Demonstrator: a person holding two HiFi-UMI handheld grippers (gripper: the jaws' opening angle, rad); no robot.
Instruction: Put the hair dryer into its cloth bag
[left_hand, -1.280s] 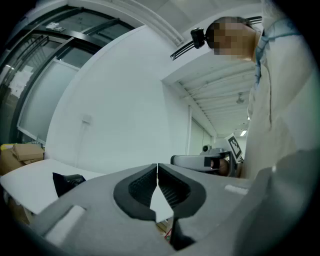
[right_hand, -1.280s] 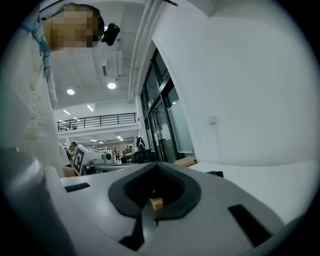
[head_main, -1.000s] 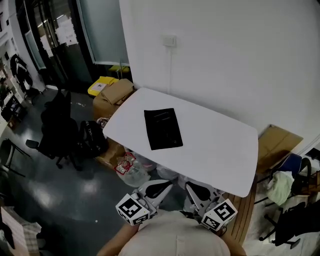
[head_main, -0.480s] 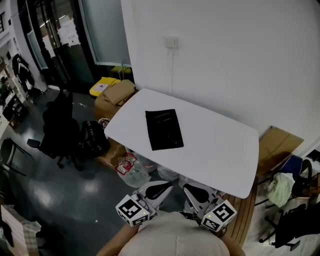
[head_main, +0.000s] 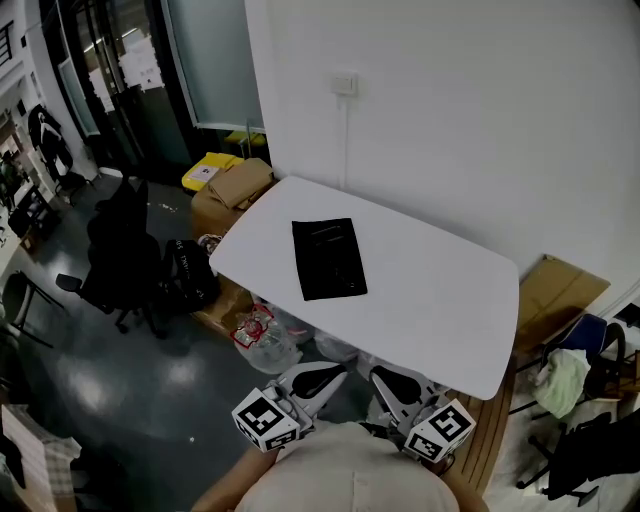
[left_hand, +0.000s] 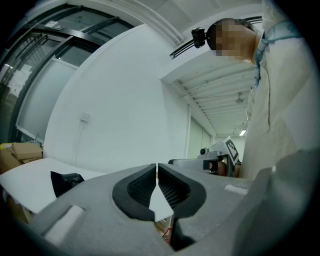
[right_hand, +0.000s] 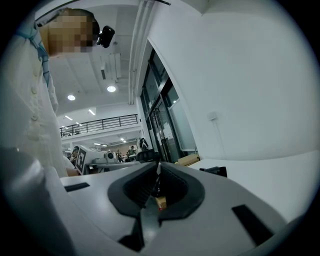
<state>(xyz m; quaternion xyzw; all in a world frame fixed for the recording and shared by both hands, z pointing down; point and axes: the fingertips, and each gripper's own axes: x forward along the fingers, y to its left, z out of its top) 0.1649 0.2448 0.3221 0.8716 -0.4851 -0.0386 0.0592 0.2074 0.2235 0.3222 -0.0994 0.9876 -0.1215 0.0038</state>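
A flat black cloth bag (head_main: 329, 259) lies on the white table (head_main: 440, 300), left of its middle. No hair dryer shows in any view. Both grippers hover close to my body, short of the table's near edge and pointing level. My left gripper (head_main: 340, 369) is shut with nothing between its jaws. My right gripper (head_main: 375, 371) is shut and empty too. In the left gripper view the left gripper (left_hand: 157, 167) has the black bag (left_hand: 65, 181) far off at the left. In the right gripper view the right gripper (right_hand: 159, 167) has the bag (right_hand: 214, 171) off at the right.
Cardboard boxes (head_main: 232, 190) and a yellow box (head_main: 205, 170) stand by the table's far left corner. A black office chair (head_main: 120, 250) and a black bag (head_main: 187, 275) sit on the floor at the left. A plastic bag (head_main: 262, 335) lies beside the near edge. Cardboard (head_main: 560, 290) leans at the right.
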